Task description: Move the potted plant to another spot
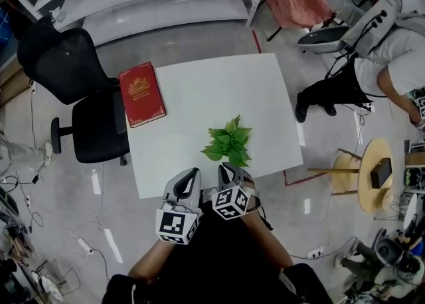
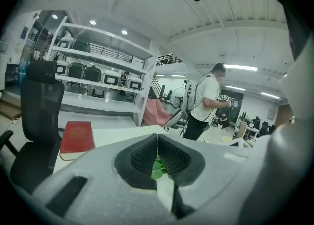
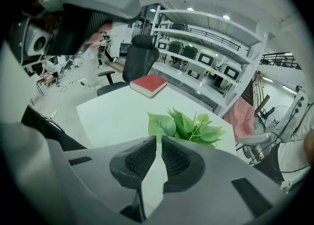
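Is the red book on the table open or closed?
Closed. The red book lies flat on the table, its cover facing up.

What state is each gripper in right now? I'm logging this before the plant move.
Left gripper: closed, holding nothing.
Right gripper: closed, holding nothing.

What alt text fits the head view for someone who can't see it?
A leafy potted plant stands near the front edge of a white table, with the left gripper and right gripper, both shut and empty, just short of it. A red book lies on the table's far left corner, by a black office chair.
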`<state>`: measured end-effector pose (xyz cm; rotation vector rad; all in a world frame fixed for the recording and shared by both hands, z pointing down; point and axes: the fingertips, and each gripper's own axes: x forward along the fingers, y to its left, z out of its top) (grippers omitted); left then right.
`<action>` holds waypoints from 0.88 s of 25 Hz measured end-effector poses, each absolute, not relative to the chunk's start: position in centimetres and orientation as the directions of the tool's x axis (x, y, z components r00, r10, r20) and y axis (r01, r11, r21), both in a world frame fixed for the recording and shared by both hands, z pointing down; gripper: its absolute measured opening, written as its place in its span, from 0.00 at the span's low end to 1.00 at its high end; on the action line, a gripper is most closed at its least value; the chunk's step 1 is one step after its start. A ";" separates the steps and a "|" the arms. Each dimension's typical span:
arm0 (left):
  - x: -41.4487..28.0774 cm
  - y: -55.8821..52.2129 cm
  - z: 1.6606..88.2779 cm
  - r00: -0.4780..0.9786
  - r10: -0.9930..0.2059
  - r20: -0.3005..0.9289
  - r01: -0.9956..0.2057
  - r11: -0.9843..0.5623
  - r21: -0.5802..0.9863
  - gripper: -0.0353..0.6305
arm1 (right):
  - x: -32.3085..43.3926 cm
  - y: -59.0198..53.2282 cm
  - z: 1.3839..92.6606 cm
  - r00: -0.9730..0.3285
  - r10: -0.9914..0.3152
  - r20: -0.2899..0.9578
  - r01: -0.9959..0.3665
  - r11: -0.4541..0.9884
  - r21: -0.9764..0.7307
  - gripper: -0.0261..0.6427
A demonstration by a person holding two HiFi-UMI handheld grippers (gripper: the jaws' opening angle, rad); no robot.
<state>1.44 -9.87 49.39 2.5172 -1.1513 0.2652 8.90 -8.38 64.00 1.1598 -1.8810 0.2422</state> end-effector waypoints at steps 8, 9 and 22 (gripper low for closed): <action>0.8 -13.0 51.3 0.653 -0.668 0.358 -0.756 -0.599 0.263 0.08 | 11.1 -9.9 68.2 -0.013 -0.530 0.848 -0.771 0.545 0.329 0.06; 0.7 -13.3 51.6 0.652 -0.665 0.365 -0.757 -0.597 0.266 0.08 | 11.3 -10.0 68.6 0.006 -0.523 0.852 -0.755 0.557 0.347 0.06; 0.8 -14.7 53.1 0.661 -0.637 0.396 -0.748 -0.599 0.286 0.08 | 12.4 -10.3 71.2 0.100 -0.469 0.877 -0.605 0.671 0.428 0.06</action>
